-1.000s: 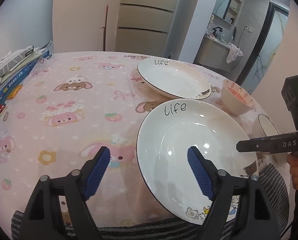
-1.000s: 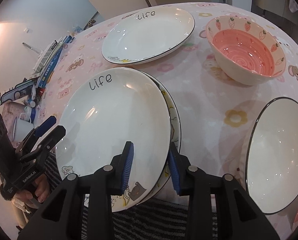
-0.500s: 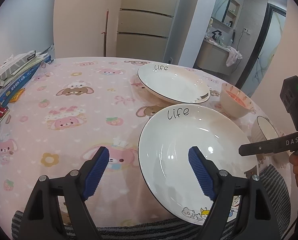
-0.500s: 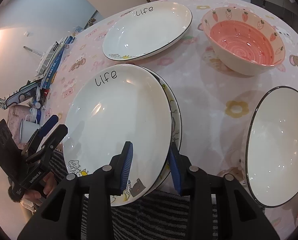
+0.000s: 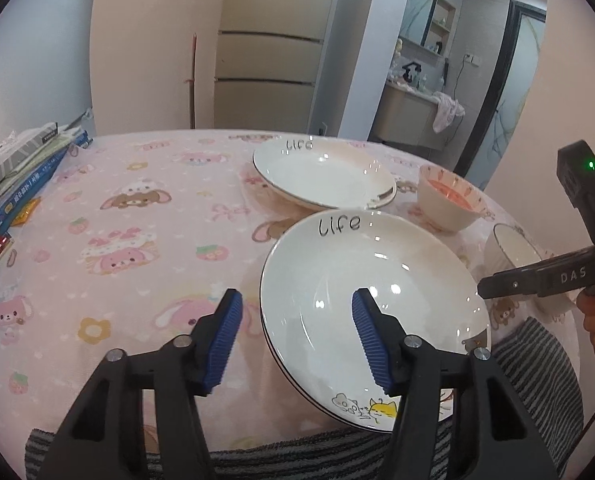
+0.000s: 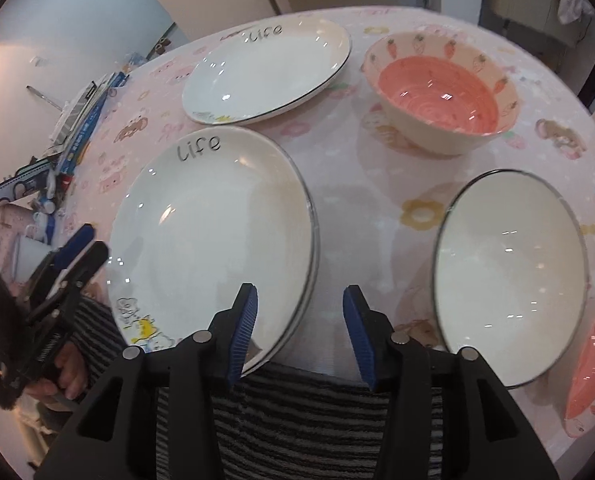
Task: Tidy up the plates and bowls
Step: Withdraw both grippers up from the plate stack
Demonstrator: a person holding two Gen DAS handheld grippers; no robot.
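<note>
Two white "life" plates are stacked at the near table edge; the top plate (image 5: 369, 292) (image 6: 213, 232) lies squarely on the lower one, of which only the rim shows. My left gripper (image 5: 295, 308) (image 6: 93, 242) is closing astride the stack's left rim, its pads clear of it. My right gripper (image 6: 300, 300) (image 5: 482, 286) is opening at the stack's right rim and touches nothing. A third "life" plate (image 5: 321, 176) (image 6: 269, 72) sits farther back. A pink bowl (image 5: 449, 200) (image 6: 437, 92) and a white dark-rimmed bowl (image 5: 513, 244) (image 6: 509, 276) stand to the right.
The round table (image 5: 117, 240) wears a pink cartoon cloth. Books (image 5: 29, 168) (image 6: 81, 120) pile up at its left edge. A striped grey cloth (image 5: 537, 360) (image 6: 317, 420) hangs over the near edge. Another pink bowl (image 6: 593, 360) shows at the far right.
The right jaws opened and let go of the top plate, which shifted from offset to square on the lower plate. The left jaws narrowed around the stack's left rim.
</note>
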